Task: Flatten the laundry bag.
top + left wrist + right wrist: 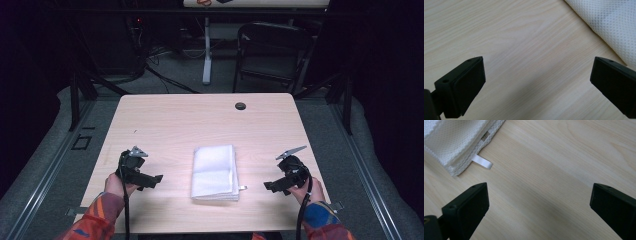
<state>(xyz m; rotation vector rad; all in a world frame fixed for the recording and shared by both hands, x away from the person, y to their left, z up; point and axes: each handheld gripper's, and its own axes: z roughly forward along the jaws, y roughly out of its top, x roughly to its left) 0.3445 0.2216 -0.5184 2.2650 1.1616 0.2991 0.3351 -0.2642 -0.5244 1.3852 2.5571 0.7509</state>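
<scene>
Right now a folded white cloth (pixel 215 172) lies flat at the middle of the near half of the counter (pixel 175 120), its long sides running from 12 to 6 o'clock, with a small white loop tag (pixel 242 188) sticking out at its near right corner. The left gripper (pixel 156 179) sits at 9 o'clock of the cloth and the right gripper (pixel 267 186) at 3 o'clock, each near it but apart from it, both pointing inward. Both have their jaws spread wide with nothing between them; the left gripper view shows bare wood between the jaws and the cloth's textured edge (pixel 609 22) off at 1 o'clock, and the right gripper view shows the cloth's corner (pixel 456 142) and tag (pixel 482 162) at 11 o'clock.

The step in hand looks like closing in on the cloth to take hold of it. To do it well, each gripper should come in low, with one jaw sliding along the wood under the edge and the other over the top. Taking matching points on both sides should keep the cloth from skewing. I would avoid pinching the tag alone, since it would likely drag the stack askew.
</scene>
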